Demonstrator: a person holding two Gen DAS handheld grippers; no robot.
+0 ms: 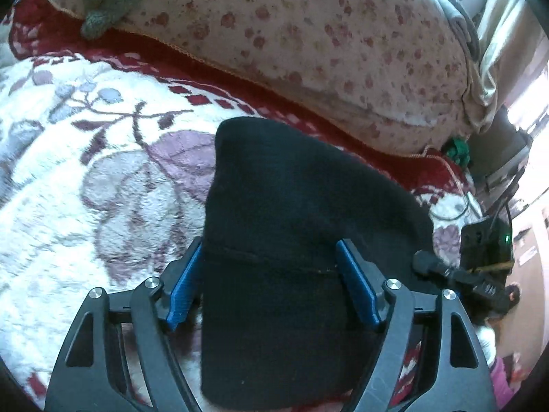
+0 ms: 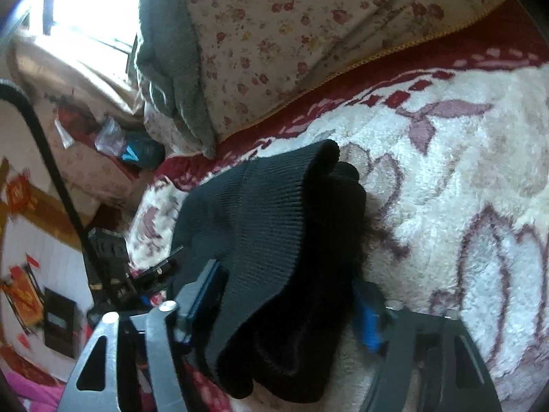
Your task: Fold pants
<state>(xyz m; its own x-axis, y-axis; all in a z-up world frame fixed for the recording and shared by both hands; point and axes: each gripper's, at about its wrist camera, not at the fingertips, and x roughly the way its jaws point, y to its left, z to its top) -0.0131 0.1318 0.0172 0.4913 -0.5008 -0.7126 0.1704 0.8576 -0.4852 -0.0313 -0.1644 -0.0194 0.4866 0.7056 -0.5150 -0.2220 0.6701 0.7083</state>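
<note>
In the left wrist view, the white plush blanket (image 1: 68,178) with mauve leaf shapes and a dark red border fills the left side. At centre the black pants (image 1: 291,247) lie in a folded bundle that runs from the near edge away toward the red border. The left gripper (image 1: 271,267) straddles this bundle: its blue pads (image 1: 183,288) stand wide apart on either side of the cloth, with the fabric filling the span between them, so the jaws are spread rather than pinched. A seam line crosses the cloth between the pads. Beyond lies a floral quilt (image 1: 343,51), with a grey knitted piece (image 1: 109,10) at its far left. At the right edge part of the other tool's black body (image 1: 480,247) shows, with a small green light.

The right wrist view adds the room on its left: a bright window (image 2: 89,10) and a cluttered ledge. It also shows the ribbed knit of the pants (image 2: 274,240), heaped in thick layers. The right gripper (image 2: 284,302) has cloth draped over and between its fingers; one blue pad (image 2: 369,322) peeks out on the right, well apart from the left finger. Whether it grips the cloth cannot be told. The blanket (image 2: 463,171) spreads to the right.
</note>
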